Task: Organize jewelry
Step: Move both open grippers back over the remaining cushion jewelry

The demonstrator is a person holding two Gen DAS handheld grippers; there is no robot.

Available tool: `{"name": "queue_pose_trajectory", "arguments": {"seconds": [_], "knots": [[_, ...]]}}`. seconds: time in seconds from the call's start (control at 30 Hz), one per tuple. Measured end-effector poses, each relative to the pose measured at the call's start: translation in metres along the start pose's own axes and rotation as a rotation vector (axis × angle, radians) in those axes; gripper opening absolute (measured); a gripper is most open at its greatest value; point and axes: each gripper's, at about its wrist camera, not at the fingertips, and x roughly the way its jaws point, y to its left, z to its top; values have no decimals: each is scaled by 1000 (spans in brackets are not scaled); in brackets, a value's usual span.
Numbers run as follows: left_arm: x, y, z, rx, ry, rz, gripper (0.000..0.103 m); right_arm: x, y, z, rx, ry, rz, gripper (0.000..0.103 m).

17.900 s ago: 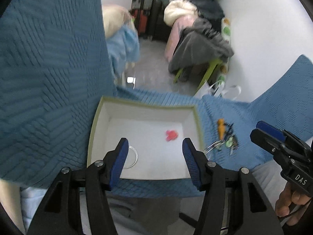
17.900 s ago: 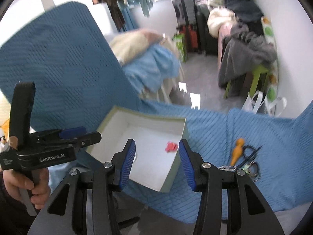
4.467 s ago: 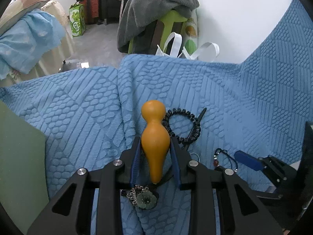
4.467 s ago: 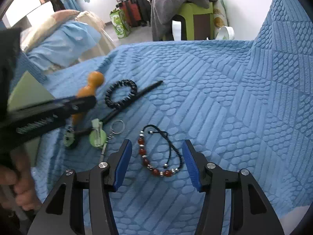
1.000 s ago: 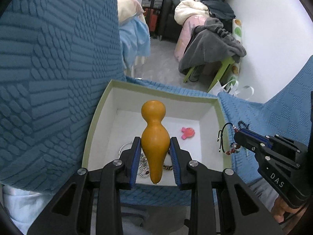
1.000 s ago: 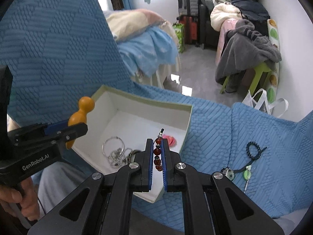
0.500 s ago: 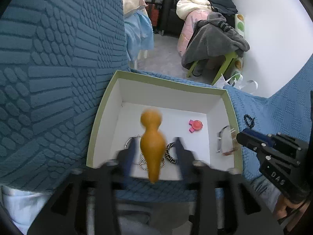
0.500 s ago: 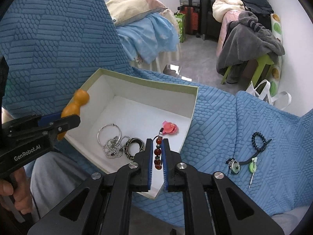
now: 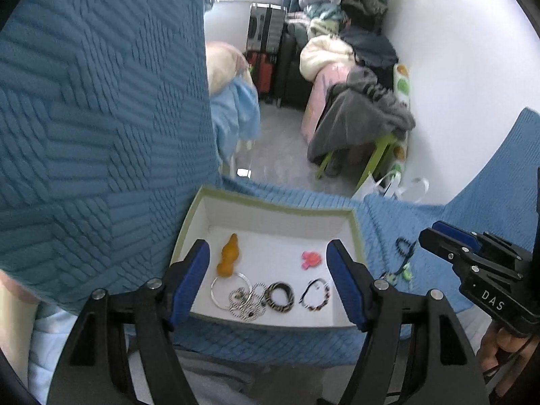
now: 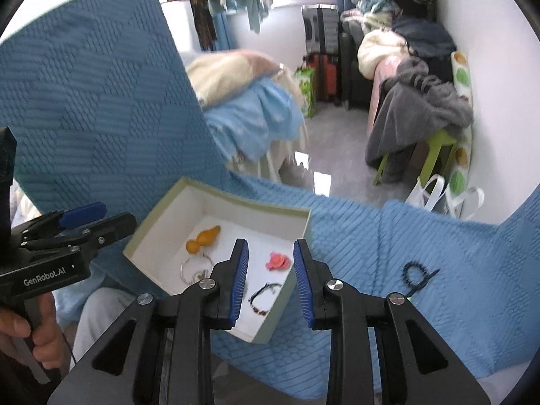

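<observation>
While both tools gape empty, gourd [image 9: 229,259] lies in box [image 9: 280,206] beyond left tool [image 9: 268,283].

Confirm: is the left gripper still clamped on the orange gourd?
No: the left gripper is open and holds nothing, and the orange gourd lies on the floor of the white box.

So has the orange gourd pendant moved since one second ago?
Yes. The orange gourd pendant has left the left gripper and now lies on the floor of the box, near its left wall.
</observation>
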Motion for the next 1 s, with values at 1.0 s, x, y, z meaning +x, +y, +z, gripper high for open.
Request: {"name": "queue_pose_trajectory", "arguments": {"seconds": [1.0], "knots": [[-34, -127, 2, 69, -142, -124, 72, -97, -98, -27, 33, -175, -118, 28]]}}
